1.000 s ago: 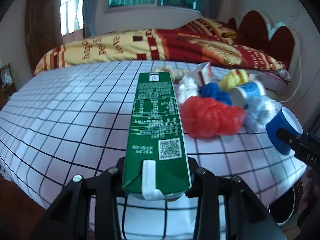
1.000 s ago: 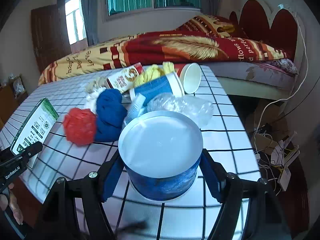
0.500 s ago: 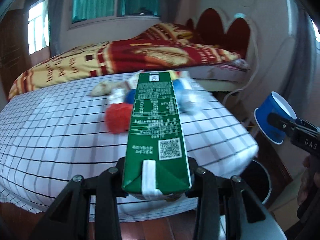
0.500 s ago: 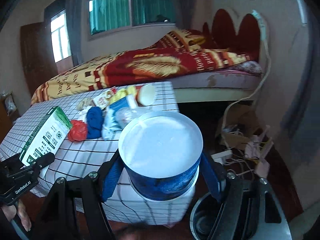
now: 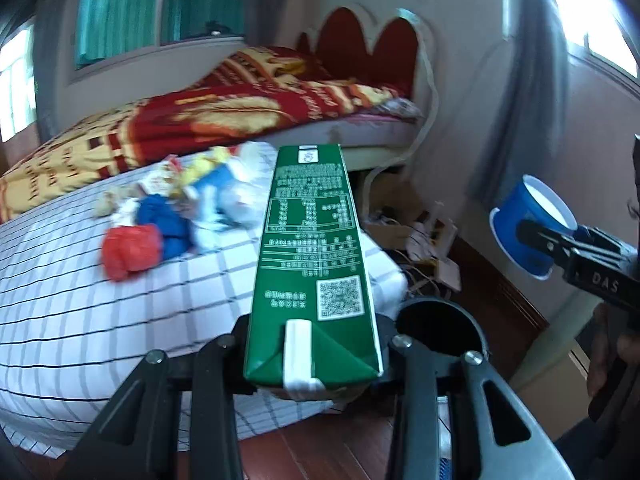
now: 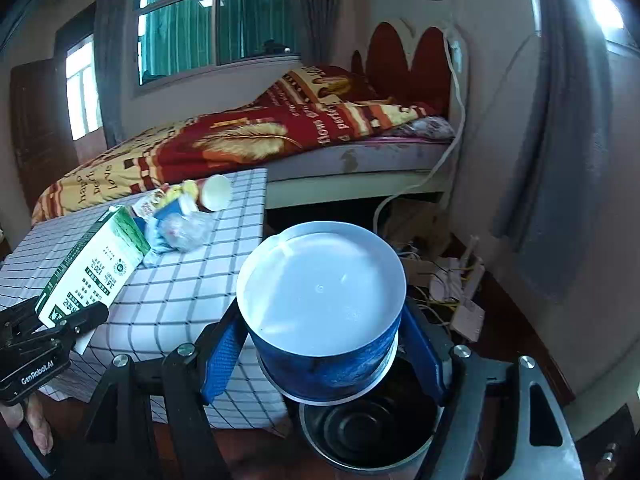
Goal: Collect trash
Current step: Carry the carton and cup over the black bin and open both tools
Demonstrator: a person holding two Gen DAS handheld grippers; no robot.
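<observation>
A tall green carton (image 5: 312,264) is clamped at its base in my left gripper (image 5: 312,344), pointing out past the corner of the checked table (image 5: 80,320). My right gripper (image 6: 320,344) is shut on a blue paper cup (image 6: 320,304) with a white inside. The cup hangs just above the dark round trash bin (image 6: 372,428) on the floor. In the left wrist view the bin (image 5: 440,328) sits just right of the carton, and the cup (image 5: 528,232) is held out at the right. The right wrist view has the carton (image 6: 92,268) at the left.
Loose trash stays on the table: a red ball (image 5: 130,250), a blue ball (image 5: 164,220), a crumpled plastic bag (image 6: 180,232) and a tipped white cup (image 6: 216,192). Behind is a bed with a red and yellow blanket (image 6: 248,136). Cables and boxes (image 6: 452,280) lie by the wall.
Both grippers have swung right, off the trash pile and past the table's corner, each keeping its hold. The bin on the floor has come into view under them.
</observation>
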